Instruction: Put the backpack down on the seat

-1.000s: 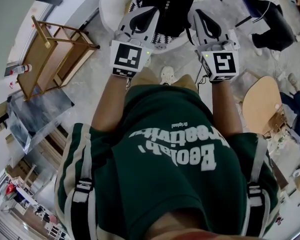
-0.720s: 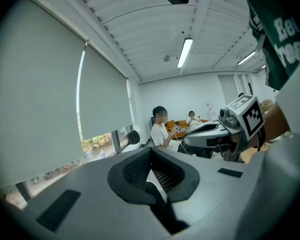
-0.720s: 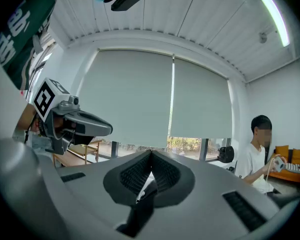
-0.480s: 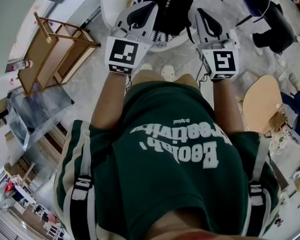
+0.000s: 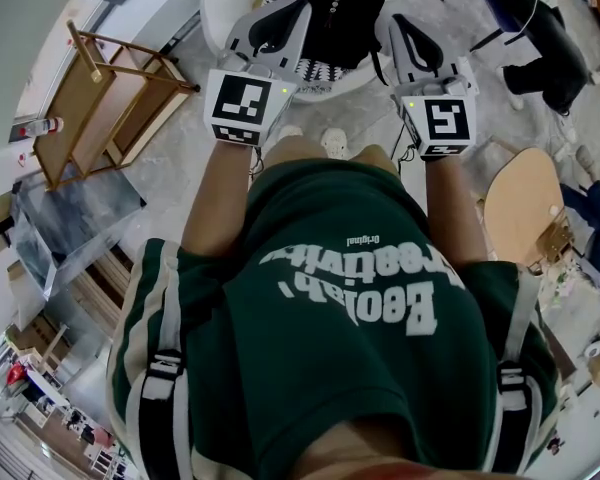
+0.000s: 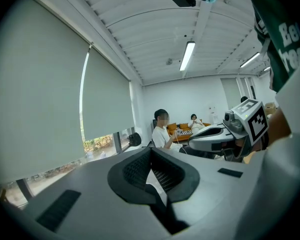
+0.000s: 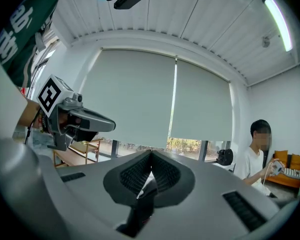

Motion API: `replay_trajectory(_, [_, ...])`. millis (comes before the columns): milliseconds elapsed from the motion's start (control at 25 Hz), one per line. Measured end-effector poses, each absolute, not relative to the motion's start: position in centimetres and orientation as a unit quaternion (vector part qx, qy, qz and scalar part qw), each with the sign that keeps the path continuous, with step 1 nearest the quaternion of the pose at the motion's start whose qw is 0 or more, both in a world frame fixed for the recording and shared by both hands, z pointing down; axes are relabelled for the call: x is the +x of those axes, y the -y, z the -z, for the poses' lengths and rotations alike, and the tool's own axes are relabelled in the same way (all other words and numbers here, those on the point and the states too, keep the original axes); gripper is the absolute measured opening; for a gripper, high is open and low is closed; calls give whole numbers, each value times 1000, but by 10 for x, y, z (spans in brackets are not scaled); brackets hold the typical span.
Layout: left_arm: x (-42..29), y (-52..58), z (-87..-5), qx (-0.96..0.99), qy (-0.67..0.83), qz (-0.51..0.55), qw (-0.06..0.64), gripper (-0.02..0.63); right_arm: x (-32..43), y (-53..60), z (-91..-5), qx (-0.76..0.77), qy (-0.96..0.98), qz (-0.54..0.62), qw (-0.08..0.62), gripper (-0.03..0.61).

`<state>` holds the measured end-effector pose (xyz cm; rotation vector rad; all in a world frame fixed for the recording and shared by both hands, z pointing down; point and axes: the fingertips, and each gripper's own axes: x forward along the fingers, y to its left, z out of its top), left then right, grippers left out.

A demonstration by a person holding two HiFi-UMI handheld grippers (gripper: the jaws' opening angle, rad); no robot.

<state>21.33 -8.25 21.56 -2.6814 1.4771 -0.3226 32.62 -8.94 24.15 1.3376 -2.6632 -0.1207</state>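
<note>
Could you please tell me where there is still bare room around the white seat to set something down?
The white seat is bare on its left part, beside the backpack that fills its middle. Bare floor lies between the wooden rack and the seat. The right is crowded: a dark chair and a round wooden top.

Cannot see the whole black backpack (image 5: 340, 13) in the head view: cut off by the top edge and partly covered by the left hand-held gripper (image 5: 285, 23) and the right hand-held gripper (image 5: 405, 38), with both sets of jaw tips lost against it and most of the white seat (image 5: 223, 18) buried beneath. In the left gripper view, only a short run of dark strap (image 6: 160, 209) pinched in the closed jaws, and in the right gripper view a second strap (image 7: 141, 204) likewise, each dropping out of sight behind the grey body. Impossible to tell where either joins the bag.
</note>
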Motion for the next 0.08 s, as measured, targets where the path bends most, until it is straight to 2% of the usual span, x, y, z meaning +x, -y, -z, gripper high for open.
replay_trajectory(80, [213, 81, -214, -871, -479, 105, 32, 18, 325, 88, -241, 448, 889, 46, 83, 34])
